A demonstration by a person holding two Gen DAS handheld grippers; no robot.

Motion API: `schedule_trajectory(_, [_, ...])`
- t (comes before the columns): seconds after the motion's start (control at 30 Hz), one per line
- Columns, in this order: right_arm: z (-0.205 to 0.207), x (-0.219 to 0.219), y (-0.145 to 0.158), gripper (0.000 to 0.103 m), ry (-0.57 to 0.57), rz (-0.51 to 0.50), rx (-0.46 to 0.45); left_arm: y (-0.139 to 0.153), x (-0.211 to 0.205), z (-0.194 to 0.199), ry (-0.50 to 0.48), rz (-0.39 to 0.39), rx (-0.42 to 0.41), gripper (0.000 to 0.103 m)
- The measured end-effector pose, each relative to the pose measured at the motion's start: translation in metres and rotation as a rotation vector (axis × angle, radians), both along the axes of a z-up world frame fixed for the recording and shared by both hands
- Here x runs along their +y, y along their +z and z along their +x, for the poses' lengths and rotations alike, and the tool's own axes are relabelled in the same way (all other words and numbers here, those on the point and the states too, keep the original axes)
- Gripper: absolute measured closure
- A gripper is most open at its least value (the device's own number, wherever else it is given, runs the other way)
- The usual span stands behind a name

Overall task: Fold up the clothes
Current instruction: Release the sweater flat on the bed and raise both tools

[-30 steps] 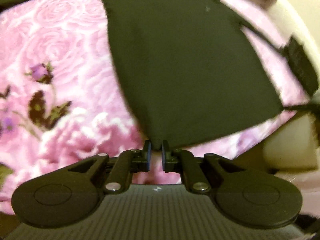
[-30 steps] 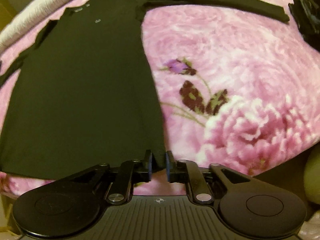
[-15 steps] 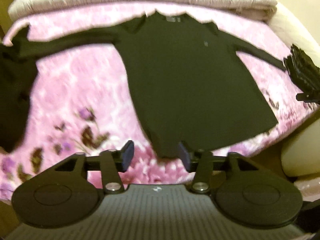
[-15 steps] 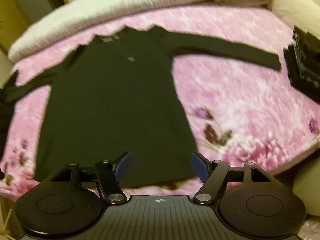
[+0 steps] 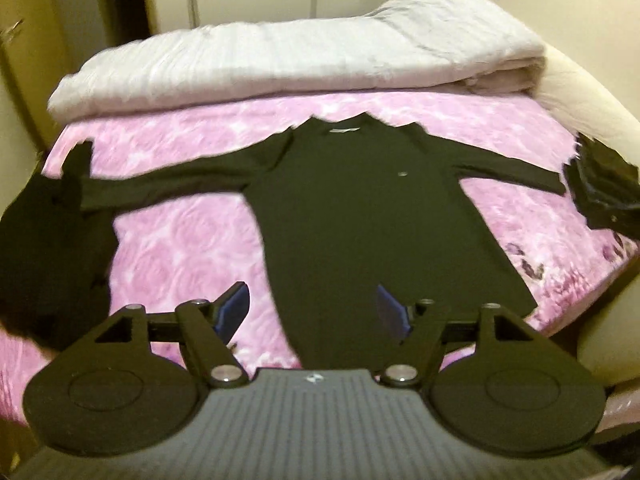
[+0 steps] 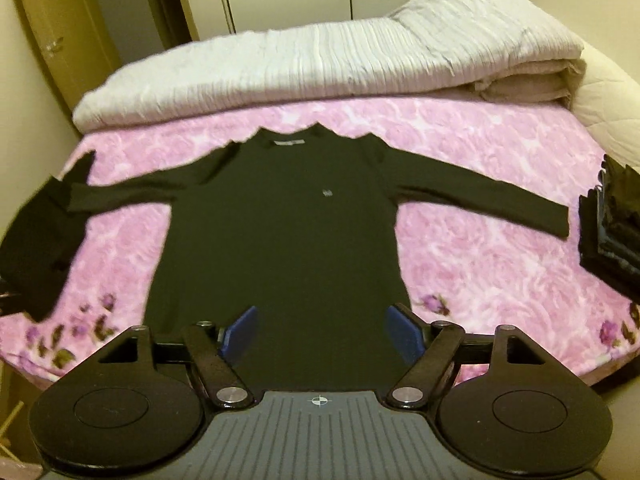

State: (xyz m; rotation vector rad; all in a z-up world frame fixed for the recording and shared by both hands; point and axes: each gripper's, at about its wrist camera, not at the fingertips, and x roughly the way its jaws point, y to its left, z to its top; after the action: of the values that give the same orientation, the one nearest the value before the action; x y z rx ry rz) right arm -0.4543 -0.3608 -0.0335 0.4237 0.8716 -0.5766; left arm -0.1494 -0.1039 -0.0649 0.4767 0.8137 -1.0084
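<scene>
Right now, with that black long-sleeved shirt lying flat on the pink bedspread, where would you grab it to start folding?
Probably at a cuff. The black shirt lies face up with sleeves spread wide, so I'd pinch the end of the sleeve nearest the folded dark stack, coming down from above, then carry it across the chest. Both the right gripper and left gripper are open, nothing between them, their jaws having just opened.

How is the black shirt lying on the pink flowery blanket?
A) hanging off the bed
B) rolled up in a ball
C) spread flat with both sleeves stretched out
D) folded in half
C: the black shirt lies flat on the pink blanket, one sleeve reaching out to each side and the collar pointing toward the white bedding.
</scene>
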Motion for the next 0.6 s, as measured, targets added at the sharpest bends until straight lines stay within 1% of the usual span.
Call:
schedule_trajectory(0.07, [0.001,0.001,0.001,0.027,0.002,0.007,-0.010,-0.001,-0.009,0.005,-0.027,0.001,-0.016,0.037])
schedule_trajectory(0.13, [0.004,0.001,0.001,0.027,0.007,0.009,-0.016,-0.007,-0.022,0.019,-0.066,0.001,-0.026,0.037])
schedule_trajectory(0.27, [0.020,-0.002,-0.001,0.027,0.017,-0.015,-0.007,-0.023,-0.063,0.057,-0.195,0.000,-0.054,0.037])
schedule_trajectory(0.33, [0.033,-0.006,-0.004,0.027,0.010,-0.019,0.003,-0.038,-0.093,0.083,-0.275,-0.011,-0.052,0.037])
schedule_trajectory(0.47, [0.073,-0.020,-0.016,0.027,-0.019,-0.037,0.041,-0.088,-0.163,0.136,-0.392,-0.002,-0.050,0.037])
schedule_trajectory(0.6, [0.124,-0.037,-0.035,0.027,-0.068,-0.051,0.100,-0.160,-0.242,0.190,-0.507,0.011,-0.018,0.037])
